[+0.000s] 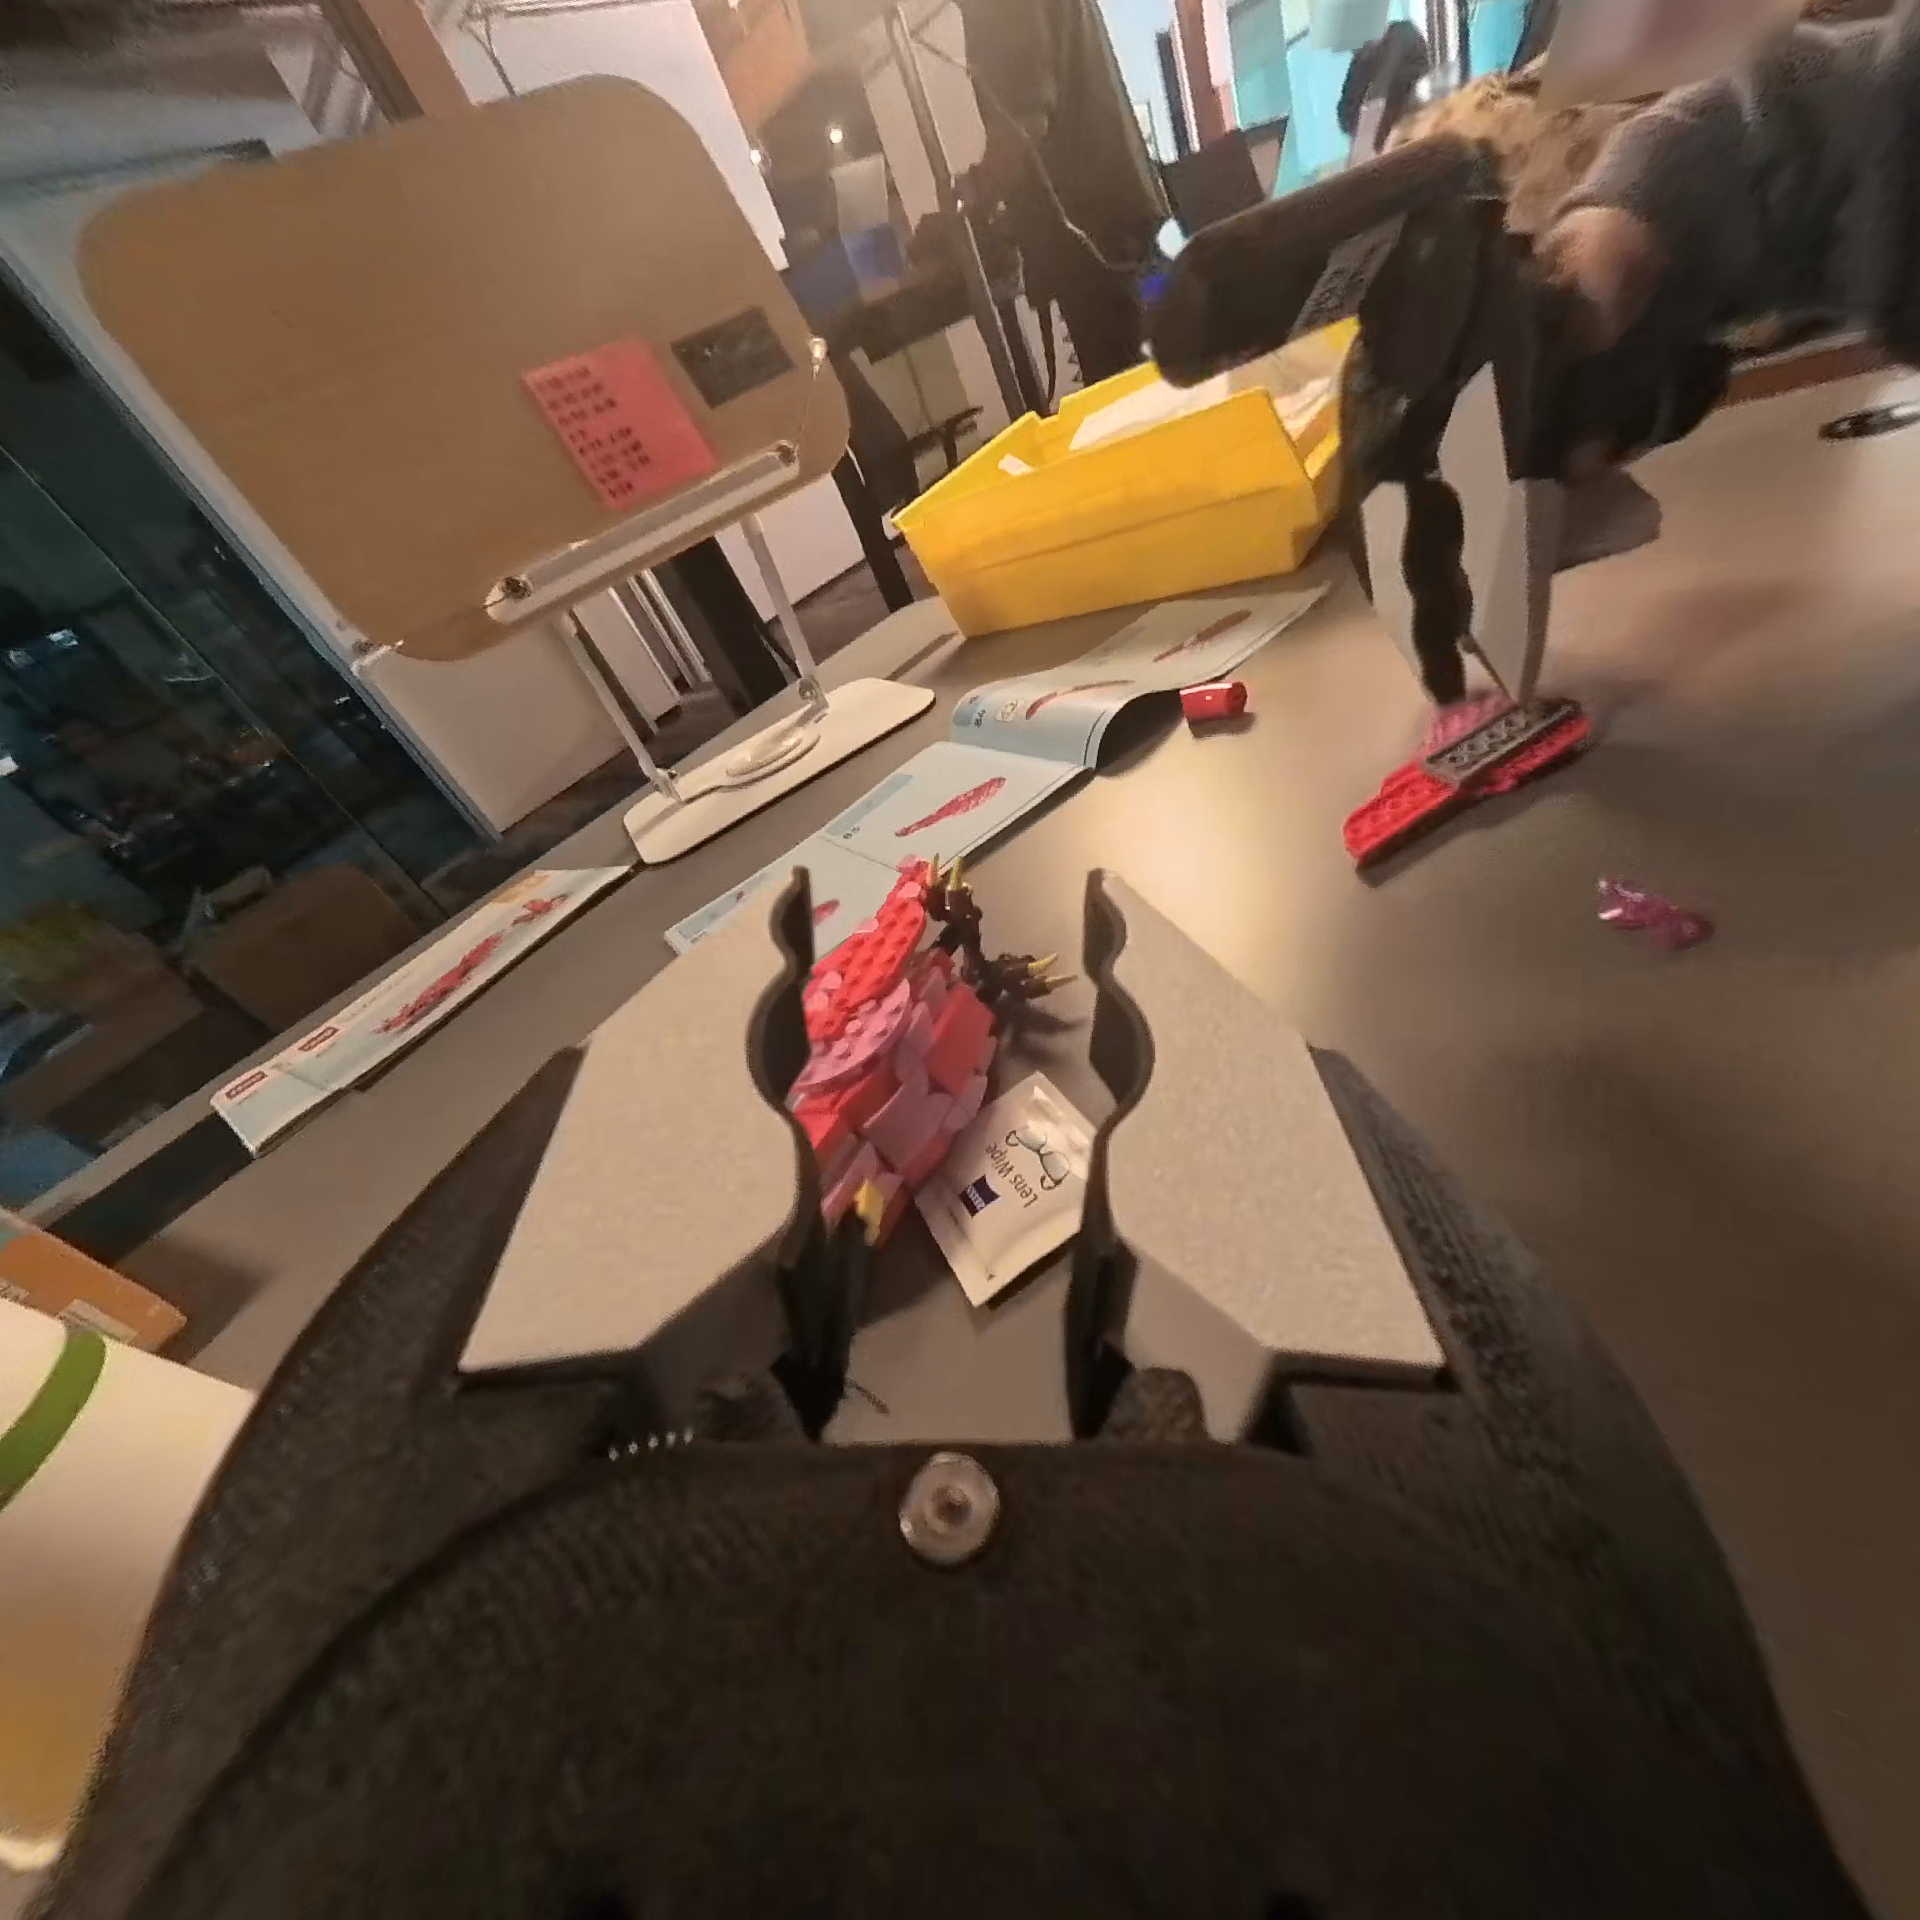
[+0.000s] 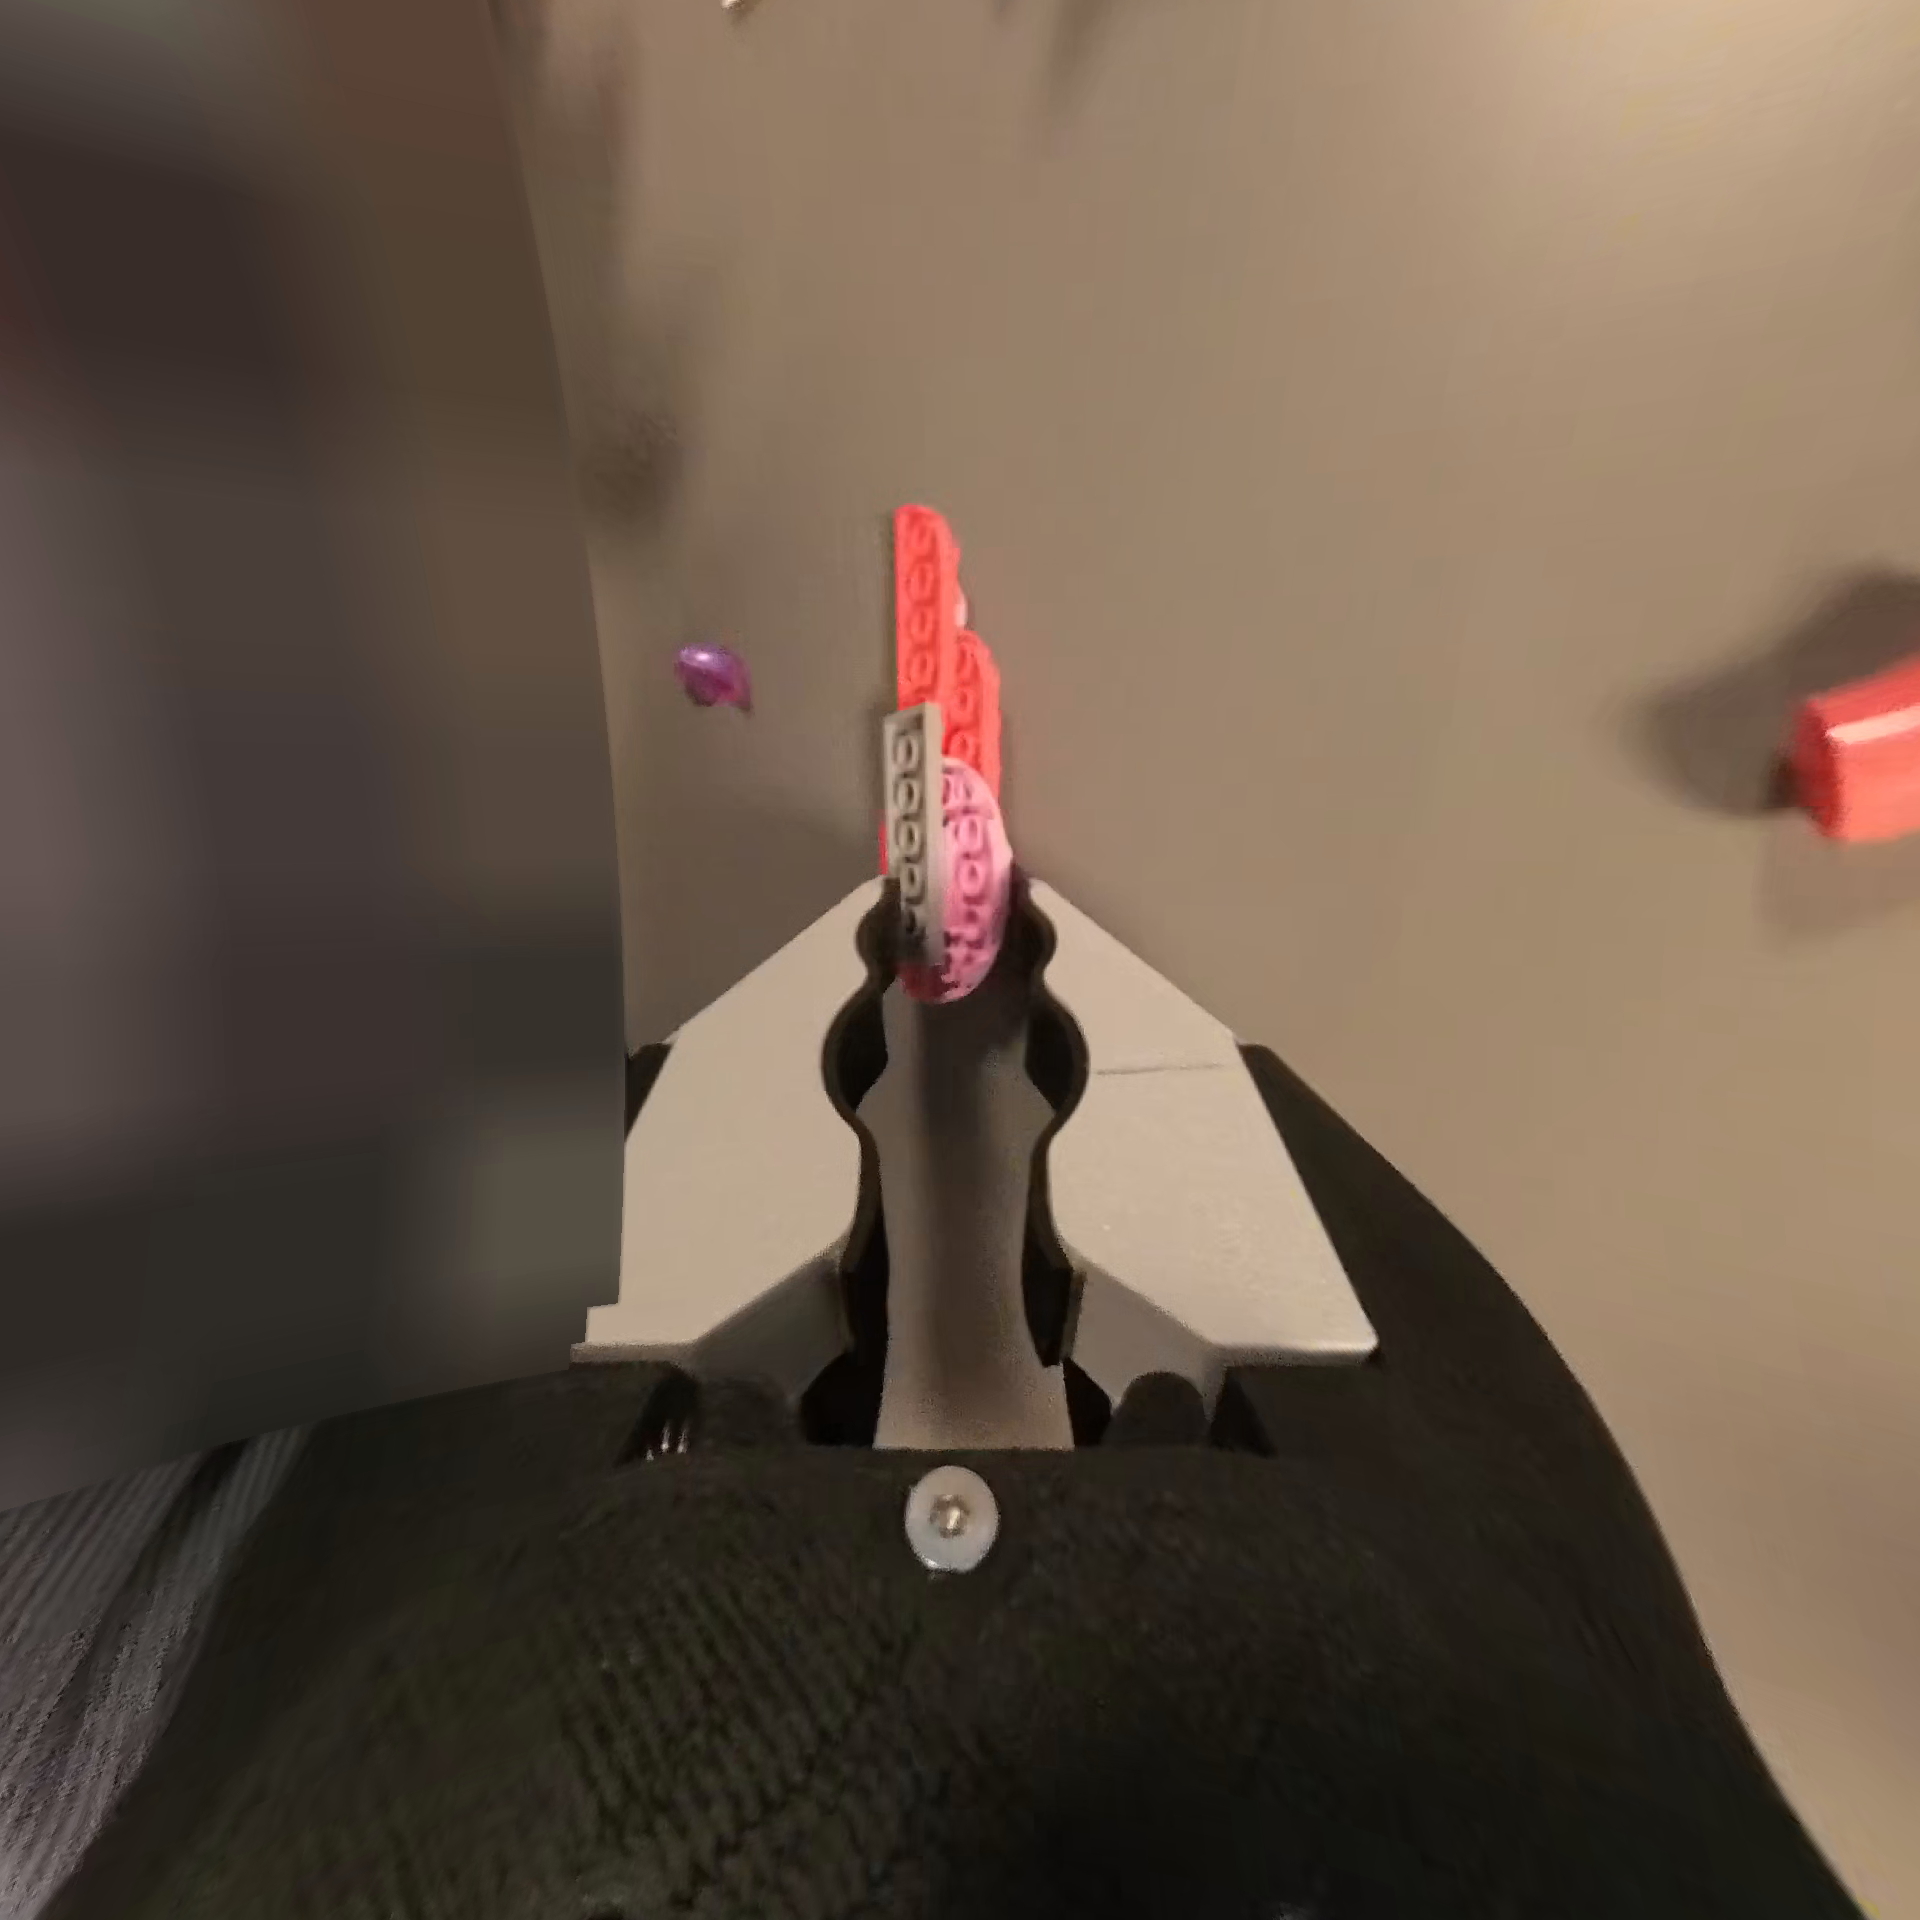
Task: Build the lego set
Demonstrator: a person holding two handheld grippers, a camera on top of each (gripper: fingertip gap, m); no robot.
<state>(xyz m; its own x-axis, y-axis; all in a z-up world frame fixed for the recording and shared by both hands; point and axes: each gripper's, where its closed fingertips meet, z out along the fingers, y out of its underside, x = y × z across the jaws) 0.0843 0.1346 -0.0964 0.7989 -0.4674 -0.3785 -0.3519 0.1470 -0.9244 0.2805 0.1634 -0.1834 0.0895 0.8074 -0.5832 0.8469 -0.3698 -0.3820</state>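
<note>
On a grey worktop strewn with toy bricks, the left gripper hangs low with its fingers spread. A red-and-pink brick model with dark spiked parts stands between them; it lies against the left finger, while a clear gap separates it from the right one. A white wipe sachet lies just beside the model, inside the span of the fingers.

Across the worktop, the right gripper points down at a flat red, pink and grey plate assembly. In the right wrist view the fingers pinch the near end of that assembly, grey strip on one side and pink round plate on the other; the rest juts out past the tips.

Open grey surface runs to the right of both grippers, broken only by a small purple piece and a red cylinder. To the left, open instruction booklets, a white stand with a tan board and a yellow bin crowd the far edge. The worktop's near edge shows at left in the right wrist view, beyond it only dark blur. The hand at the right gripper is smeared by motion, and the red cylinder is cut off at the frame edge in the right wrist view.
</note>
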